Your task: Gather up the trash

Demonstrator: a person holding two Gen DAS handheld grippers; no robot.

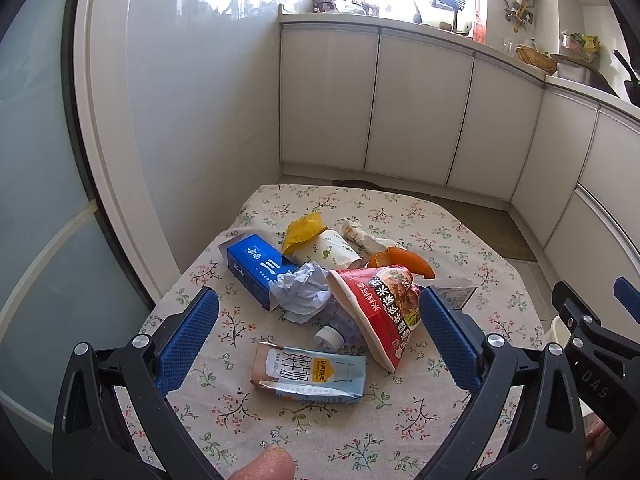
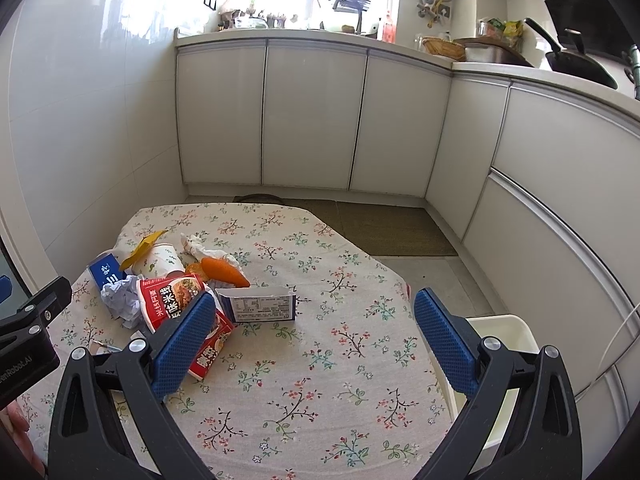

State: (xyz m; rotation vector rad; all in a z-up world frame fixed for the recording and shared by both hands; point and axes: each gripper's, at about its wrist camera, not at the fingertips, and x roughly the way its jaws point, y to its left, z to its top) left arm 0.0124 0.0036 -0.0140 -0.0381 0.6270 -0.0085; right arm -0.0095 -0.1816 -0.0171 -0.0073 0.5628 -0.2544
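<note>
A heap of trash lies on the floral tablecloth (image 1: 400,420). Nearest is a flattened milk carton (image 1: 310,376), with a red noodle cup (image 1: 380,312) on its side, a clear bottle with a white cap (image 1: 330,336), crumpled paper (image 1: 300,288) and a blue box (image 1: 258,272) behind it. Farther back lie a paper cup (image 1: 332,250), a yellow wrapper (image 1: 302,232), orange peel (image 1: 404,262) and a tissue (image 1: 360,234). My left gripper (image 1: 318,304) hangs open above the heap, holding nothing. My right gripper (image 2: 316,304) is open and empty, right of the heap near a small open carton (image 2: 262,304).
A white bin (image 2: 504,336) stands on the floor just off the table's right edge. White cabinets (image 2: 312,116) line the back and right, a tiled wall (image 1: 192,120) the left. A brown mat (image 2: 384,228) lies beyond the table. A fingertip (image 1: 268,464) shows at the bottom edge.
</note>
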